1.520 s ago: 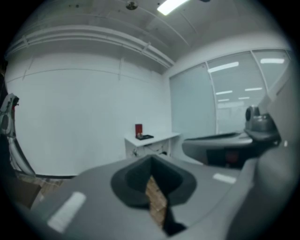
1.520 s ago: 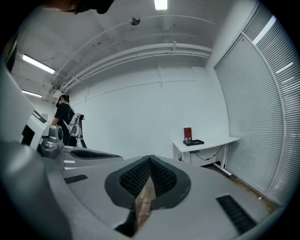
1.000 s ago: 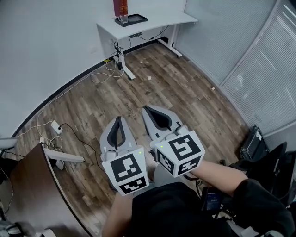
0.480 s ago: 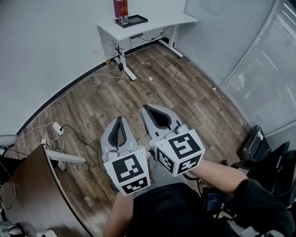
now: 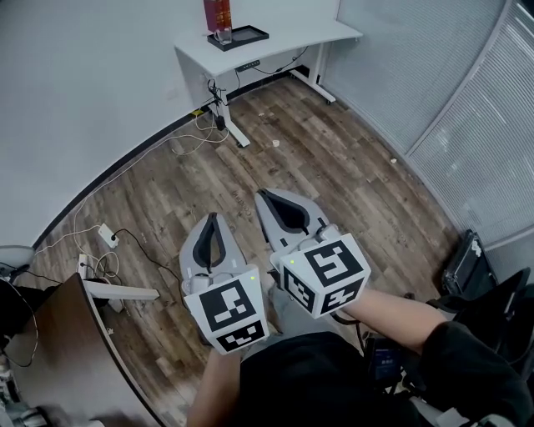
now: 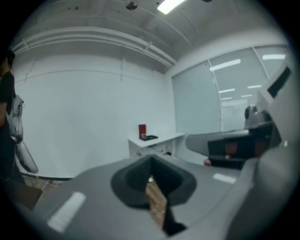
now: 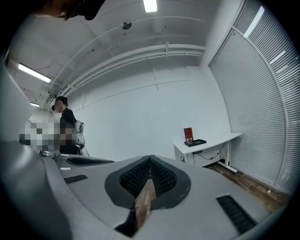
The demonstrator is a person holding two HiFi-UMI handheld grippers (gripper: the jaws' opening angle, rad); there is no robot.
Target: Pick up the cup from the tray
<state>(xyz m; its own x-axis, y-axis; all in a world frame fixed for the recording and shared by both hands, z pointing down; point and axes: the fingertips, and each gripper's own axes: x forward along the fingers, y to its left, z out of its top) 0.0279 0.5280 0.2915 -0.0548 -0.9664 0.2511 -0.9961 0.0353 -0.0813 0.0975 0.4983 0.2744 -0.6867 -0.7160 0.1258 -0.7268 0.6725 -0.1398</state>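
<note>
The cup (image 5: 222, 34), a small clear one, stood on a dark tray (image 5: 249, 35) at the near left end of a white desk (image 5: 292, 37) against the far wall, well apart from both grippers; whether anything was in it was too small to tell. A tall red box (image 5: 216, 12) rose just beside the cup at the tray's left end, though it could not be told if it stood on the tray or just behind it, and the rest of the tray looked bare. Bare wood floor (image 5: 334, 167) lay between the desk and the person, with loose cables (image 5: 196, 125) trailing under the desk's left leg. The left gripper (image 5: 214, 217) and the right gripper (image 5: 264, 196) were held side by side close to the body, pointing roughly at the desk, probably a carrying pose for the walk over, not a reach. Each claw was pressed together with nothing between its pads, only floor showing through the slit. The pick-up itself had not begun, and the jaws would need to spread before closing on the cup.
</note>
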